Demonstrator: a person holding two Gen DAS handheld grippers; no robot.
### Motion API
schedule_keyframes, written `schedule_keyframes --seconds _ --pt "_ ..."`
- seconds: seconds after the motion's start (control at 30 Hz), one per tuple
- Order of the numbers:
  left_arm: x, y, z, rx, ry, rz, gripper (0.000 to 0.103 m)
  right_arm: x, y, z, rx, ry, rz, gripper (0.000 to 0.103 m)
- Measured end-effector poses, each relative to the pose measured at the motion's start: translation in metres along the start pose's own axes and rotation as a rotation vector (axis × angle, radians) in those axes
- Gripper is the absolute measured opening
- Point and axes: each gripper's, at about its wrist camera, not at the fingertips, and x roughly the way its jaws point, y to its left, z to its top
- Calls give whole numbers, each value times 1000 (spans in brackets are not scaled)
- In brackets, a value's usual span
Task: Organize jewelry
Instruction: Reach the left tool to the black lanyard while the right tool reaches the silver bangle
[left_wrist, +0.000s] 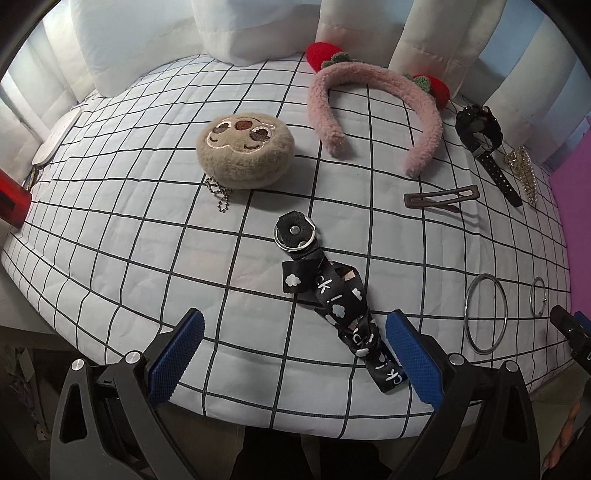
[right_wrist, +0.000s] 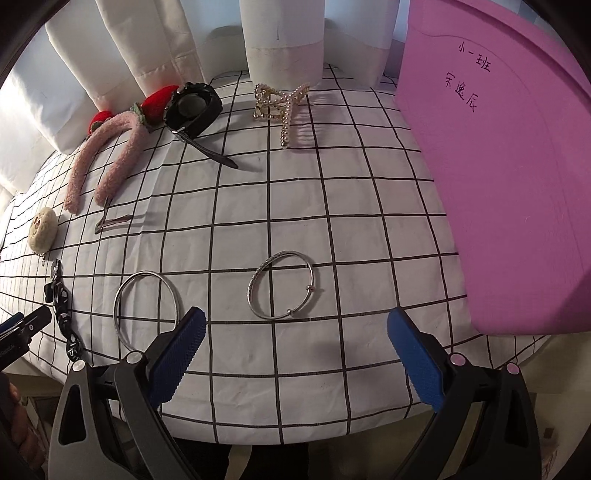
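Note:
My left gripper (left_wrist: 293, 332) is open and empty above the near edge of the checked cloth (left_wrist: 147, 240). A black printed strap with a key ring (left_wrist: 332, 295) lies between and ahead of its blue pads, by the right pad. My right gripper (right_wrist: 295, 328) is open and empty. A silver bangle with beads (right_wrist: 282, 290) lies just ahead of it, and a plain silver bangle (right_wrist: 146, 310) lies by its left pad. A pink box (right_wrist: 517, 166) stands at its right.
On the cloth lie a beige plush keychain (left_wrist: 245, 147), a pink fuzzy headband with strawberries (left_wrist: 369, 107), a black watch (left_wrist: 480, 136), a brown hair clip (left_wrist: 439, 197) and a pearl hair claw (right_wrist: 280, 105). White curtains (right_wrist: 280, 37) hang behind. A red object (left_wrist: 11, 199) sits far left.

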Motion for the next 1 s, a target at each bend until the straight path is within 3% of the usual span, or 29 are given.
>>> schedule_keyframes --seconds 0.47,1.0 --pt "30 -11 -4 -10 16 22 98 36 -2 9 -54 18 -39 94" --pt "30 -21 -6 -22 -83 31 98 48 -15 11 -48 -38 -3 94"
